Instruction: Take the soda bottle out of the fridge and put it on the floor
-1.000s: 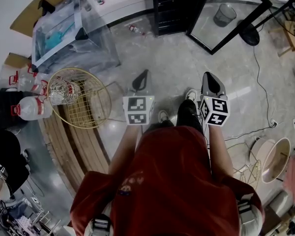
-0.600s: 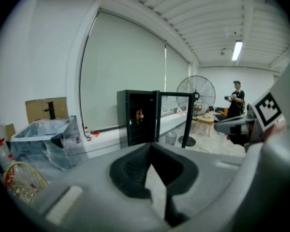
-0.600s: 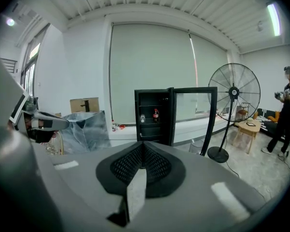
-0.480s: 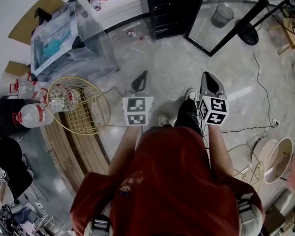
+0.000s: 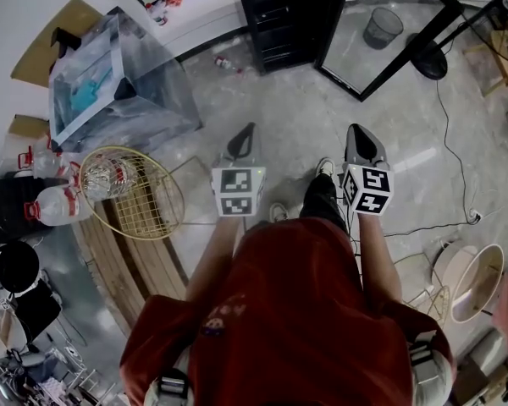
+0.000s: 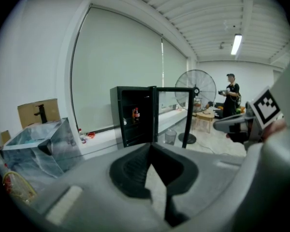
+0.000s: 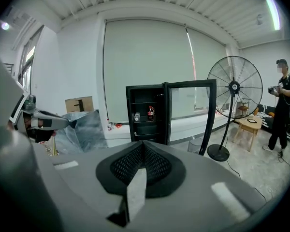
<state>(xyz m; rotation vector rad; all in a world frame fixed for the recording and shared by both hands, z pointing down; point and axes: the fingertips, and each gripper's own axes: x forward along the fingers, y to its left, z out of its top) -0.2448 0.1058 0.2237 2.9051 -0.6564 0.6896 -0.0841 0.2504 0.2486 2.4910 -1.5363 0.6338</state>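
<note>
Head view, left to right. Red-capped jugs [image 5: 57, 206] at your 9 o'clock, with a wire basket [image 5: 134, 194] just beside them. Your left gripper [image 5: 248, 129] points to 12. In the left gripper view the left gripper [image 6: 151, 145] has its tips pressed together with nothing in them. The fridge [image 5: 289, 13] stands at 12 o'clock, black, its glass door [image 5: 364, 62] swung open toward 1. Your right gripper [image 5: 361, 132] is beside the left and also points to 12. In the right gripper view the right gripper [image 7: 143, 145] is closed tight and empty.

Soda bottle [image 7: 150, 113]: on a shelf inside the fridge, well apart from both grippers. It stands upright, long axis vertical, cap at 12, base at 6. It has dark contents and a red label band, with print too small to read. A pale bottle [image 7: 137, 116] sits just to its left, at 9.

In the right gripper view the fan [image 7: 234, 88] is at 2 o'clock and a person [image 7: 282, 103] at 3. Each gripper's cube carries black-and-white square markers.
</note>
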